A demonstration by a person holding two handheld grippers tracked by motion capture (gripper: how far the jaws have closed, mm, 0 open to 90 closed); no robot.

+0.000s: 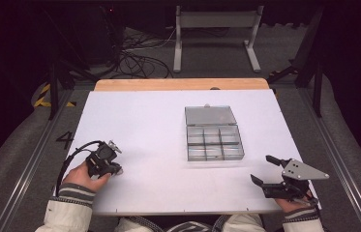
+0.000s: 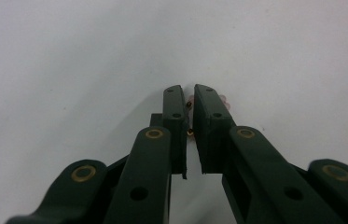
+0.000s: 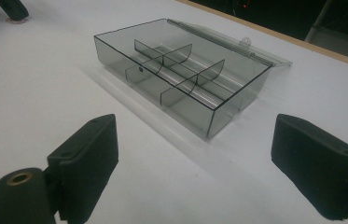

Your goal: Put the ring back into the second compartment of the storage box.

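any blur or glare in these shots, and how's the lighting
High view: white table brightly lit, surroundings dark. Left gripper view: the near parts of the left tool are soft, and the small thing between its tips is too blurred to name. Right gripper view: clear compartment box sharp with faint sheen; right tool slightly soft.

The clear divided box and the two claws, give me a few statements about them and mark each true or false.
1. The clear box has its lid folded open and lying flat behind it. True.
2. The right claw is shut tight. False: its jaws stand wide apart, with nothing between them.
3. The left claw is nearly closed, with something small and pinkish showing between its jaws. True.
4. The compartments of the box hold screws. False: they look empty.
5. The box sits on the wooden strip at the far edge. False: it sits on the white table surface, near the middle.
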